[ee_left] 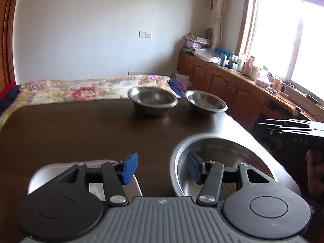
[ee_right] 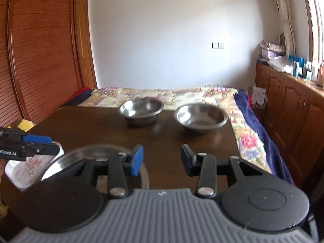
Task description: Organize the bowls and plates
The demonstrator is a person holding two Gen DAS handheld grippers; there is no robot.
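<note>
On the dark wooden desk [ee_left: 81, 131], the two far steel bowls sit side by side near the edge that meets the bed [ee_left: 81, 89]: the deeper steel bowl [ee_left: 152, 101] on the left, and the shallower flared steel bowl [ee_left: 205, 101] just beside it on the right, apart from it. A large steel bowl [ee_left: 218, 158] lies at the desk's near edge, and left of that bowl is a floral tray [ee_right: 28, 168] with a white rim. The left gripper [ee_left: 163, 169] is released, its blue pads [ee_left: 130, 168] spread wide, one above the tray and the other over the large bowl's rim. The right gripper [ee_right: 162, 160] is also released and empty, poised over the desk beside the large bowl.
</note>
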